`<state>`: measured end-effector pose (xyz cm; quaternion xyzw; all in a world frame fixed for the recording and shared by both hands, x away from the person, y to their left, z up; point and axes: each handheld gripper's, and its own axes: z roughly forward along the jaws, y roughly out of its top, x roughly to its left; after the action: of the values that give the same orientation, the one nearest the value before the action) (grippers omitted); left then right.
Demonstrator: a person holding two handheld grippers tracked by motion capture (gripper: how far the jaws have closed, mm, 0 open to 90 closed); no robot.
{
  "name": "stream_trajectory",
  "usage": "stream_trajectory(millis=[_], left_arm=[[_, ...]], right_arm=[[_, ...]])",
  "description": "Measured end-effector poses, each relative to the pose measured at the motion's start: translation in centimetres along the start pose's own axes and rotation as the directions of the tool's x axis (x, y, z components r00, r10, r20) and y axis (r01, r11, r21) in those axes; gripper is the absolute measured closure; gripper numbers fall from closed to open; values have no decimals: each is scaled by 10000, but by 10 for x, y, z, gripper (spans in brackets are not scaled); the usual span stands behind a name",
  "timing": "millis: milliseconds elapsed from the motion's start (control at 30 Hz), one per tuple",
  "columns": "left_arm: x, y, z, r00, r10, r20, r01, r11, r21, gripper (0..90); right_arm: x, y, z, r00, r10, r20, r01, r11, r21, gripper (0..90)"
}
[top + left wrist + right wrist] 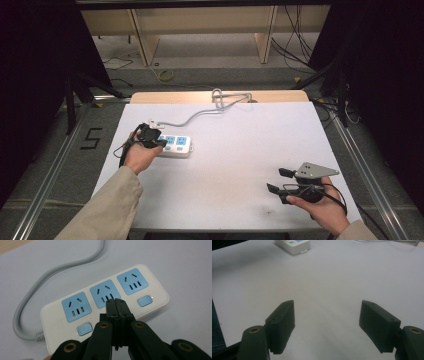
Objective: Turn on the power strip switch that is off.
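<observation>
A white power strip [176,145] with three blue sockets lies on the left part of the white table; its grey cable [200,114] runs back to the far edge. In the left gripper view the power strip [105,300] shows small blue buttons below the sockets. My left gripper [159,142] is shut with nothing between its jaws, and its tips [116,303] hover just over the strip near the middle socket. At the front right my right gripper [280,180] stands open above bare table, jaws wide apart [327,322]. An end of the power strip [293,246] shows far off in that view.
A white plug-like piece [152,123] lies just behind the left hand. The cable coils in a loop [225,97] at the table's far edge. Wooden furniture and loose cables stand on the floor beyond. Metal rails run along both sides of the table.
</observation>
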<state>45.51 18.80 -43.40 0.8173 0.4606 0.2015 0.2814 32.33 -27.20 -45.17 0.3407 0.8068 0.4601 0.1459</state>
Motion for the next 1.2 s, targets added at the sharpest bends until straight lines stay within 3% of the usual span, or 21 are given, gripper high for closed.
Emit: stream_trajectory(millis=[1200], left_arm=[[1,8,17,10000,-38,-81,41,9995,307,900]], right_arm=[[0,0,0,10000,-42,-3,42,10000,28,290]])
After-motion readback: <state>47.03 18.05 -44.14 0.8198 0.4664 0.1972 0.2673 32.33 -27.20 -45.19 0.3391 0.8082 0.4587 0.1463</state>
